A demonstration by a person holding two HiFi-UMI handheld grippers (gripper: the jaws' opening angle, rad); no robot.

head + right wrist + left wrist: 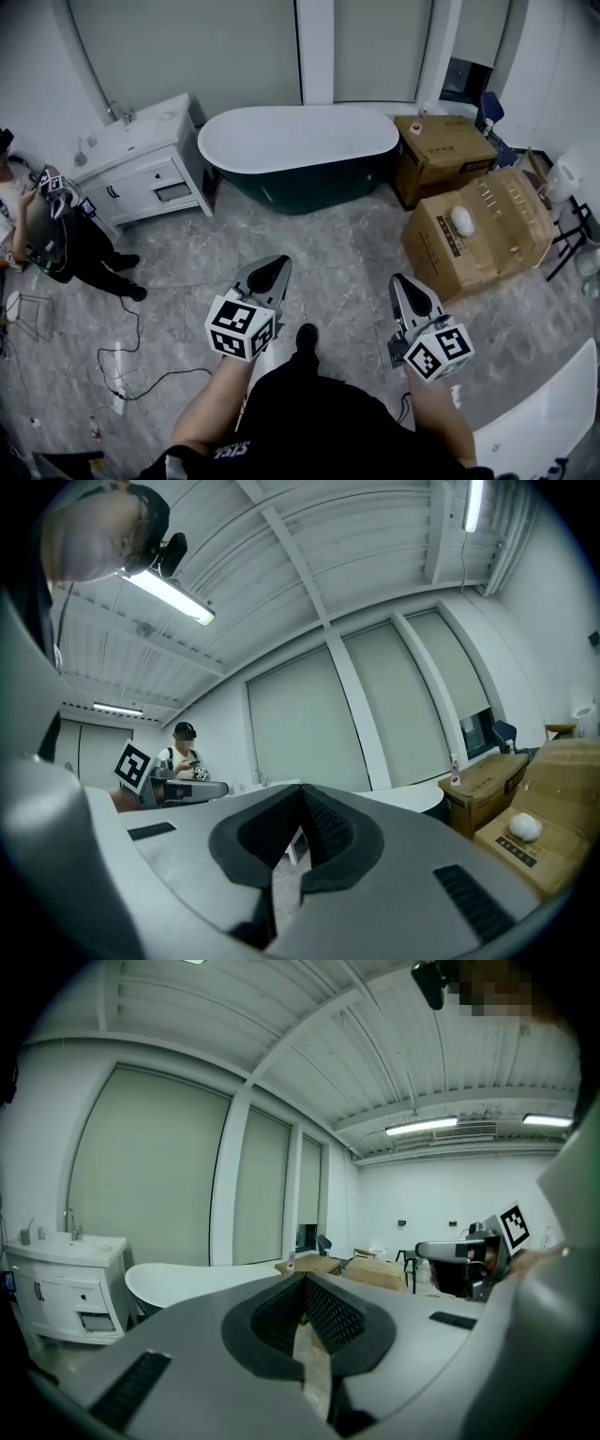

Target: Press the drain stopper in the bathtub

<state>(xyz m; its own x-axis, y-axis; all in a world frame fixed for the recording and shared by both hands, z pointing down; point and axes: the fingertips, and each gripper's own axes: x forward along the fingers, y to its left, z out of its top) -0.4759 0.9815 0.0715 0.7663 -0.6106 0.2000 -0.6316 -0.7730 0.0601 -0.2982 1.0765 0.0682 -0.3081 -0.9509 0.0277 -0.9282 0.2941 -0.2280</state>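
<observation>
Bathtub: white interior, dark green exterior. Floor: grey, marble-veined. Vanity cabinet: white. Cardboard boxes: brown. Left gripper and right gripper: grey, with black-and-white square-patterned marker cubes.

a white bathtub with a dark outer shell stands by the far wall, between a white vanity and a cardboard box; a larger box sits nearer (a pale rounded thing lies on top). the left gripper and right gripper hover over the grey floor, well apart from the bathtub, each tapering to a point. a person stands at the left edge.
</observation>
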